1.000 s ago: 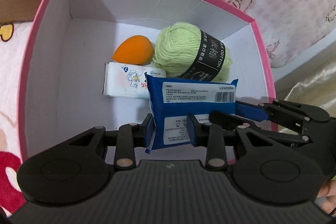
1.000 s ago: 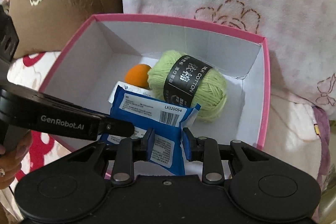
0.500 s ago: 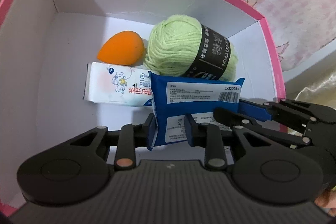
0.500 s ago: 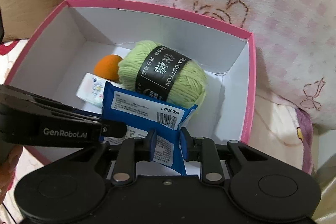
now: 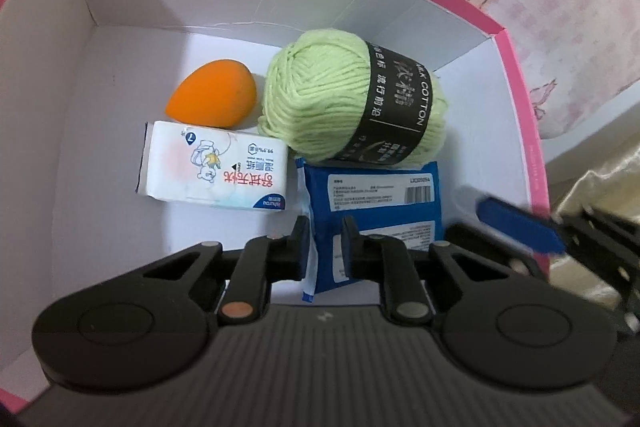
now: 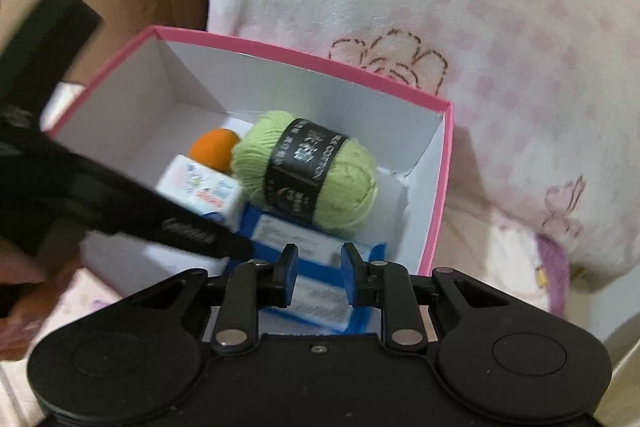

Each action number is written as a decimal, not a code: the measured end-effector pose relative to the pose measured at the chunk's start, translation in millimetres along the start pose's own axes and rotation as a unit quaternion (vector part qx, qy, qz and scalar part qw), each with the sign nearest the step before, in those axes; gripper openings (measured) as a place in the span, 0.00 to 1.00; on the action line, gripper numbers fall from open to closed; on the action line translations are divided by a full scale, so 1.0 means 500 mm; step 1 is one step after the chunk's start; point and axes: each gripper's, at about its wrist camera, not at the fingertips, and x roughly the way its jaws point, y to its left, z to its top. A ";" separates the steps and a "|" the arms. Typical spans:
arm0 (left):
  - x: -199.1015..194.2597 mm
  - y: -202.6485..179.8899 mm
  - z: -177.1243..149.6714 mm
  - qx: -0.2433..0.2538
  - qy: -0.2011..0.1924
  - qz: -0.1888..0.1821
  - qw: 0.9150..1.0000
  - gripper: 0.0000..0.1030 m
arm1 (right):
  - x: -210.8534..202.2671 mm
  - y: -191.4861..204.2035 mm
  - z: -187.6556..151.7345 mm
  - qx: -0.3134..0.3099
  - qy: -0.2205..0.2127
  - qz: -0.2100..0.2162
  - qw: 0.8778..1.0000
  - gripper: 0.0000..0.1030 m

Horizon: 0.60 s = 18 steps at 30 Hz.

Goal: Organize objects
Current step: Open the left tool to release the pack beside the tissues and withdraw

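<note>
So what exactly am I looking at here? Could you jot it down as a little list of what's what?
Container: pink box, white inside, open top
Surroundings: pale pink blanket behind the box
Inside, back row: orange egg-shaped sponge, green yarn ball with a black band
Inside, front row: white tissue pack, blue packet against the yarn
Left gripper: closed on the blue packet's near edge
Right gripper: closed; it looks clear of the packet

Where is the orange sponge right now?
Left wrist view: the orange sponge lies inside the pink box, left of the yarn and just behind the tissue pack.
</note>
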 end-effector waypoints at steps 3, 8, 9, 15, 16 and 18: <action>-0.017 -0.011 -0.005 0.018 -0.022 0.006 1.000 0.15 | -0.015 0.000 -0.015 0.021 -0.008 0.025 0.999 0.26; -0.058 -0.028 -0.012 0.066 -0.029 0.028 0.997 0.16 | -0.037 0.012 -0.029 0.029 -0.015 0.038 0.999 0.26; -0.075 -0.015 -0.015 0.067 -0.030 0.028 0.997 0.16 | -0.040 0.015 -0.031 0.027 -0.016 0.033 0.999 0.26; -0.123 -0.017 -0.020 0.083 -0.020 0.028 0.996 0.16 | -0.078 0.018 -0.036 0.043 -0.029 0.048 0.997 0.27; -0.138 -0.017 -0.024 0.088 -0.020 0.024 0.996 0.16 | -0.088 0.020 -0.036 0.044 -0.030 0.050 0.997 0.28; -0.146 -0.014 -0.029 0.096 -0.022 0.024 0.995 0.17 | -0.109 0.023 -0.039 0.042 -0.030 0.051 0.997 0.32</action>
